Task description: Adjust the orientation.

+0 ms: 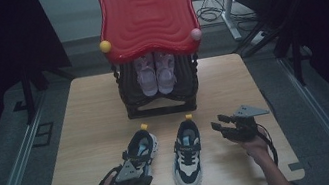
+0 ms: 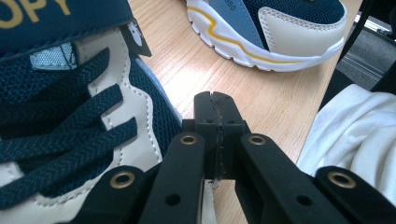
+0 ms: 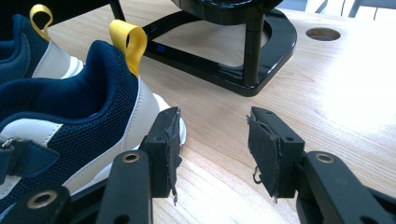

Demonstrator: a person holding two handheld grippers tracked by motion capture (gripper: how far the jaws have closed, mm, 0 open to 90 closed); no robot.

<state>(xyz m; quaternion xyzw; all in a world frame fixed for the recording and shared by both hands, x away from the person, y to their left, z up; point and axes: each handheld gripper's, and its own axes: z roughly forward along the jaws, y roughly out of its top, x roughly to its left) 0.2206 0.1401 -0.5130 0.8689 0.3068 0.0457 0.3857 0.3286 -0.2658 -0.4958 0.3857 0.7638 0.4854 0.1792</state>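
Two navy and white sneakers lie side by side on the wooden table point(image 1: 90, 115), heels with yellow loops toward the rack. My left gripper point(image 1: 132, 171) sits over the toe end of the left sneaker point(image 1: 142, 144). In the left gripper view its jaws point(image 2: 215, 100) are shut with nothing between them, just beside the laces of that sneaker point(image 2: 70, 121). My right gripper point(image 1: 221, 126) rests to the right of the right sneaker point(image 1: 187, 154). It point(image 3: 212, 135) stands open and empty, its left pad close to that sneaker's heel point(image 3: 84, 107).
A black shoe rack point(image 1: 161, 100) with a red wavy top point(image 1: 146, 12) stands at the table's back middle, with a pink pair point(image 1: 155, 73) on it. Its black base point(image 3: 224, 65) lies just ahead of the right gripper. A white sleeve point(image 2: 355, 126) is beside the left gripper.
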